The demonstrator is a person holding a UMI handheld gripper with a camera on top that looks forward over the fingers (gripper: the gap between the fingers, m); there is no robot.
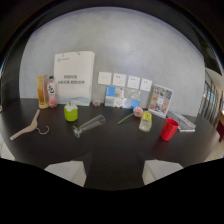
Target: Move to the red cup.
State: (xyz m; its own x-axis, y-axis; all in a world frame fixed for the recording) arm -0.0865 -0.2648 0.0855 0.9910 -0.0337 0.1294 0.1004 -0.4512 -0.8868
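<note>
The approach seems barely begun: the gripper [112, 170], fingers wide apart and empty, must swing toward the red cup [169, 129] at right of centre.

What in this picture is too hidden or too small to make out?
- Print on the white paper bag: too small, gripper view.
- Inside of the red cup: hidden by its own wall.
- Small cards on the wall: too small to read.
- Gripper: its base is cut off by the dark lower edge; the jaws stand open.

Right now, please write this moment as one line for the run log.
phase: approach | gripper: open, empty | target: red cup, upright on dark table, far ahead of fingers, toward right finger's side | contact: none
</note>
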